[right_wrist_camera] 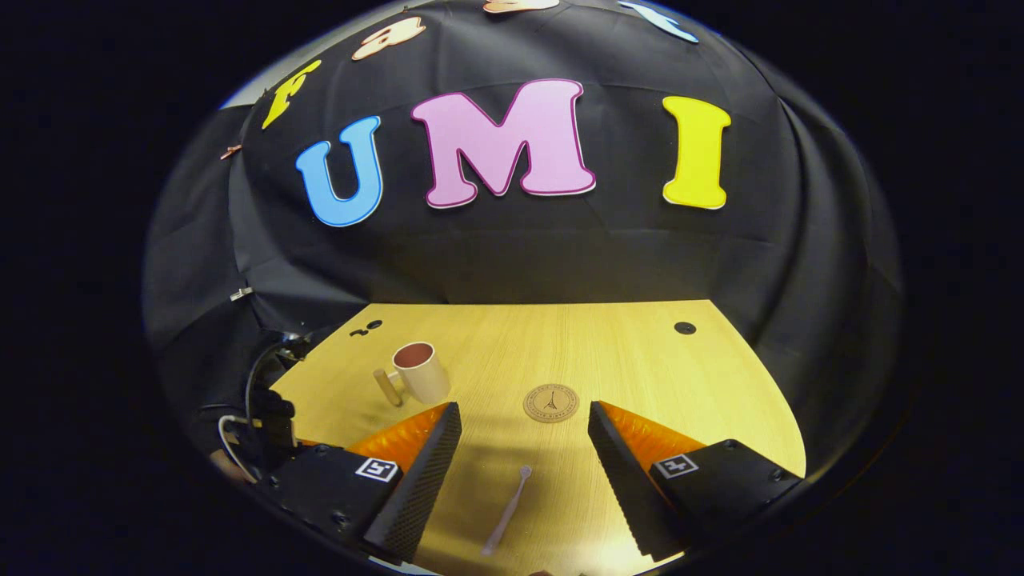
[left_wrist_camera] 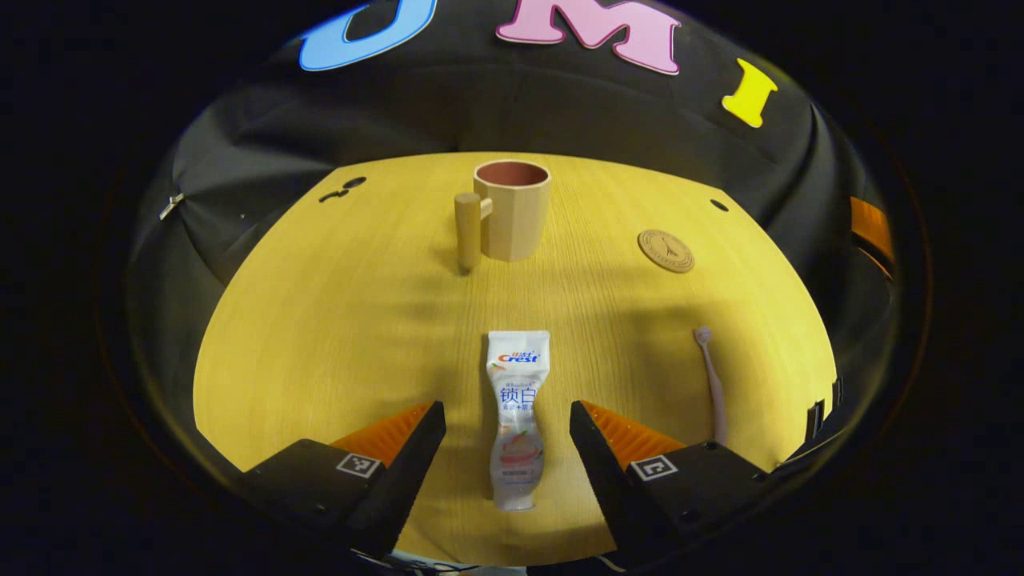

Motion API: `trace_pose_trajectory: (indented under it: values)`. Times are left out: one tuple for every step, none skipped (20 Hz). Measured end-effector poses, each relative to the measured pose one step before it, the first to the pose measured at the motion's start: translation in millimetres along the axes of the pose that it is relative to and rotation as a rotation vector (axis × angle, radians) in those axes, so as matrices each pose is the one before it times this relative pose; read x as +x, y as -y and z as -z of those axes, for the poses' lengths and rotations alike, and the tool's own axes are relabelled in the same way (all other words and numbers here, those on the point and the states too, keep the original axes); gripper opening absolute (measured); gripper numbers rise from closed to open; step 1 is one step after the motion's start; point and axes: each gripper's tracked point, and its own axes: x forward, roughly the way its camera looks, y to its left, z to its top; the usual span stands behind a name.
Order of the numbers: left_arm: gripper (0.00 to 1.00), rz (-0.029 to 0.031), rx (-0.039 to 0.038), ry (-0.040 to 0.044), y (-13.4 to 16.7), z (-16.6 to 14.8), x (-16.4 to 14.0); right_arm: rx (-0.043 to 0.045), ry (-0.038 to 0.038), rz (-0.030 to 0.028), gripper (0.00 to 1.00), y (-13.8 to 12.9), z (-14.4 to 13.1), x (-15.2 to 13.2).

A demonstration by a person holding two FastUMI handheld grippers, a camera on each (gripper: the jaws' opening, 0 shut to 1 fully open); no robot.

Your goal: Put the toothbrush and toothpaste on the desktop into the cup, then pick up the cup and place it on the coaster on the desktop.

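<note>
A white toothpaste tube (left_wrist_camera: 517, 416) lies flat on the yellow wooden desktop (left_wrist_camera: 360, 320), between the fingers of my open left gripper (left_wrist_camera: 507, 420), which does not touch it. A beige cup (left_wrist_camera: 510, 210) with a peg handle stands upright farther back; the right gripper view has the cup (right_wrist_camera: 422, 372) at the left. The round coaster (left_wrist_camera: 666, 250) lies to its right. A pale pink toothbrush (left_wrist_camera: 713, 381) lies right of the tube. In the right gripper view the toothbrush (right_wrist_camera: 506, 510) lies between the spread fingers of my open right gripper (right_wrist_camera: 524, 422), with the coaster (right_wrist_camera: 550, 402) beyond.
Small dark holes mark the desktop's far corners (left_wrist_camera: 718, 206) (left_wrist_camera: 352, 183). Black cloth walls close in behind and at both sides. Part of the other gripper with cables (right_wrist_camera: 260, 416) shows at the left edge of the right gripper view.
</note>
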Motion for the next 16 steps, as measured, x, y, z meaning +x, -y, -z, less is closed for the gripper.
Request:
trace_pose_trajectory:
  values:
    - [0.97,0.00311,0.00009,-0.01888,1.47,2.63,6.93,0.00834,-0.00807,-0.00369,0.99,0.42,3.67,0.9]
    - [0.96,-0.0005,-0.001,-0.01807,1.41,1.56,4.9,0.00719,-0.00484,0.00146,0.99,1.43,2.51,1.15]
    - [0.95,-0.00453,0.00004,-0.01787,0.13,0.9,6.16,0.00611,-0.00773,0.00494,0.99,4.6,2.97,2.17]
    - [0.92,-0.01029,-0.00072,-0.01579,-0.48,1.19,3.32,0.00776,-0.00843,0.00569,0.99,4.22,3.72,0.63]
    - [0.89,-0.00609,0.00337,-0.01768,0.02,2.14,4.03,0.00808,-0.009,0.00428,0.99,2.81,2.69,0.93]
    - [0.87,-0.00363,0.01058,-0.00507,-0.22,0.74,3.21,0.00066,-0.00345,0.00054,0.98,1.17,2.69,0.38]
    - [0.85,-0.00976,0.00767,-0.00468,-1.74,0.71,3.77,-0.01125,-0.00352,0.00618,0.98,2.56,2.79,2.02]
    - [0.75,-0.01113,-0.00753,-0.0199,-0.37,5.05,2.19,-0.00865,-0.01034,0.00651,0.98,3.08,4.6,1.33]
    - [0.75,-0.00485,-0.0056,0.00723,-0.28,-1.36,-1.49,0.00122,-0.01447,0.00015,0.98,1.08,4.91,1.28]
    - [0.79,0.00307,0.00163,0.00255,0.17,-1.64,6.2,0.00668,-0.01324,-0.00169,0.99,-0.68,4.14,0.69]
    - [0.72,-0.00105,0.00603,-0.00654,-1.19,1.93,-3.76,0.00587,-0.01069,-0.00098,0.99,0.16,2.32,1.31]
    - [0.72,0.00361,0.0055,-0.00059,1.43,-2.35,-1.37,0.00195,-0.01113,0.00098,0.99,0.09,2.48,0.92]
    - [0.69,0.00016,0.00926,-0.01092,1.32,2.08,1.16,-0.00089,-0.01367,0.00064,0.98,0.05,3.46,0.39]
    - [0.55,0.00248,0.01461,-0.01359,2.53,1.91,-0.8,-0.00264,-0.01762,0.00158,0.98,-0.35,4.49,1.5]
    - [0.53,0.00376,0.02145,-0.00555,2.08,-0.8,3.96,-0.00471,-0.02553,0.0005,0.98,-2.01,7.5,2.35]
    - [0.46,0.00035,0.01585,-0.00759,-4.69,0.05,-1.85,-0.00304,-0.02713,-0.00398,0.98,-2.43,7.65,1.98]
